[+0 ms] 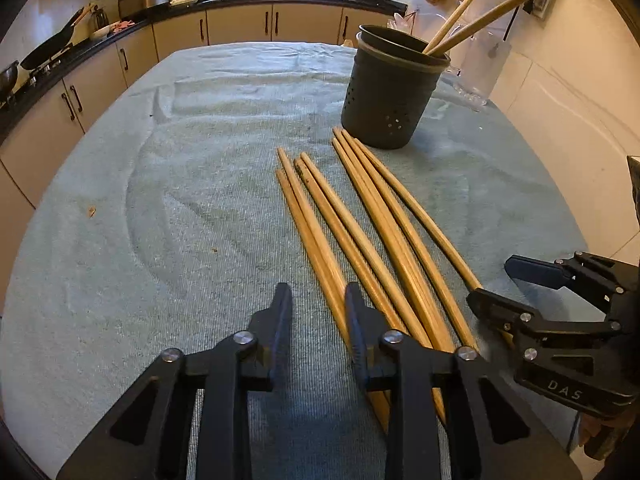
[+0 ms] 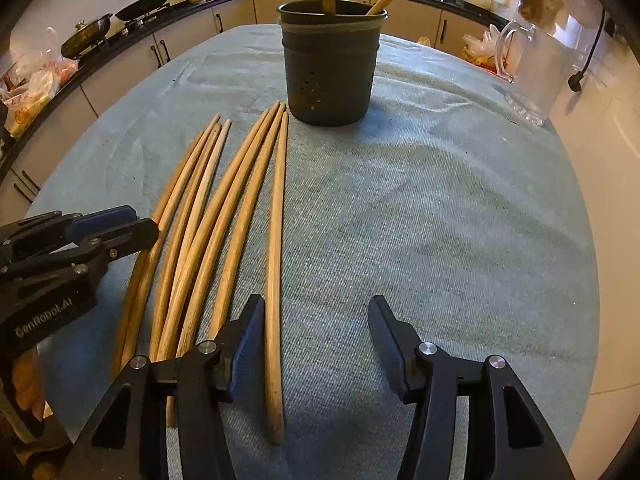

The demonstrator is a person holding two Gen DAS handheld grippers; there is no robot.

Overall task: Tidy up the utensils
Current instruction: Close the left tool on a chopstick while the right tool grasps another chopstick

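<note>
Left hand-held gripper [image 1: 316, 300] gapes at lower centre, chopsticks [image 1: 360, 232] passing under its right finger; right hand-held gripper [image 2: 316, 312] gapes too, rightmost chopstick [image 2: 276, 280] between its fingers

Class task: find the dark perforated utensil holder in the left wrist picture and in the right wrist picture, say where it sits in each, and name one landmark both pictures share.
Left wrist view: the utensil holder stands upper right of centre, beyond the tips of the loose chopsticks.
Right wrist view: the utensil holder stands top centre, just right of the chopsticks' far tips.
Shared landmark: the two chopsticks in the holder, and the clear glass pitcher behind.
</note>
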